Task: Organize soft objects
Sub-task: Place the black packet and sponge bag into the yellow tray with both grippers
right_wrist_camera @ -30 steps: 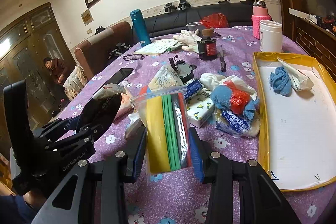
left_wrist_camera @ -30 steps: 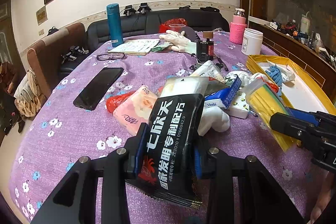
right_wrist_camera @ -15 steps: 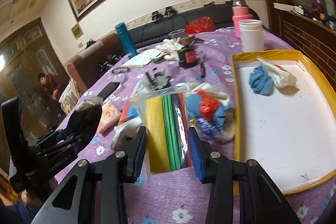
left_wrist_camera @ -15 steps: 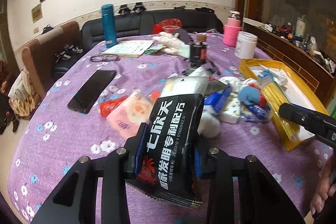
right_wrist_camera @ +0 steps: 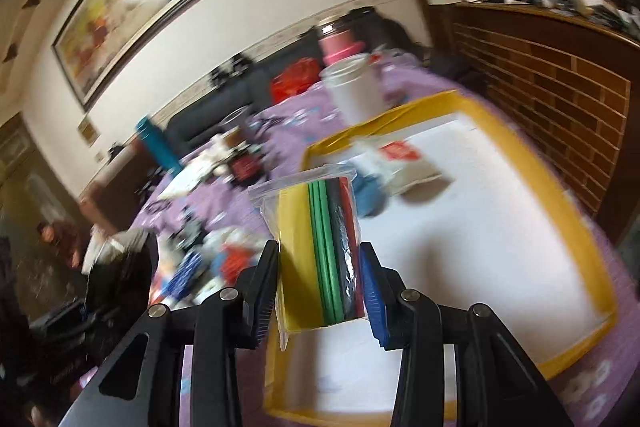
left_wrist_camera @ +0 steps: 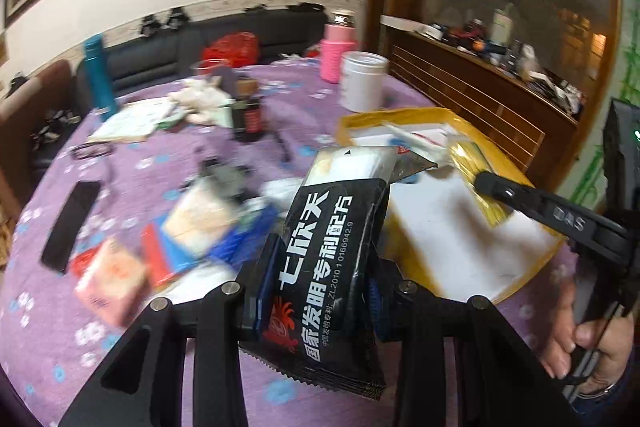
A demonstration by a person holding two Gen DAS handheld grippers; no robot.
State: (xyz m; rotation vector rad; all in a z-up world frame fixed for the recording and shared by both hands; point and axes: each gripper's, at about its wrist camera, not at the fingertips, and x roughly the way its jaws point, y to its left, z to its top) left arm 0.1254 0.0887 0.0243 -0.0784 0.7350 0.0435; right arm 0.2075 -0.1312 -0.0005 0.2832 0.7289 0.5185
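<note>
A clear zip bag of coloured sheets (right_wrist_camera: 320, 251), yellow, green, dark and red, stands upright between the blue pads of the right gripper (right_wrist_camera: 320, 287), which is clamped on its lower half; the bag's long axis runs along the fingers, its sealed top pointing away from the camera. Directly beyond and beneath it lies the yellow-rimmed tray (right_wrist_camera: 576, 227) with its white floor, where a blue cloth (right_wrist_camera: 370, 197) and a white packet with a red label (right_wrist_camera: 404, 165) already rest near the far end, the bare floor nearest the bag. The left gripper (left_wrist_camera: 320, 291) is closed on a black sachet printed with white Chinese characters (left_wrist_camera: 328, 267), held lengthwise along its fingers, its torn top end reaching over the tray's near-left rim (left_wrist_camera: 532, 267) in the left wrist view. From that camera the right gripper's finger (left_wrist_camera: 532, 199) already extends over the tray's right side, so the right hand (left_wrist_camera: 588, 347) appears the nearer to a drop, the left trailing at the edge. The remaining jumble, a pink tissue pack (left_wrist_camera: 116, 275) among it, stays on the purple flowered tablecloth (left_wrist_camera: 48, 323), left of the tray. Both views are blurred.
</note>
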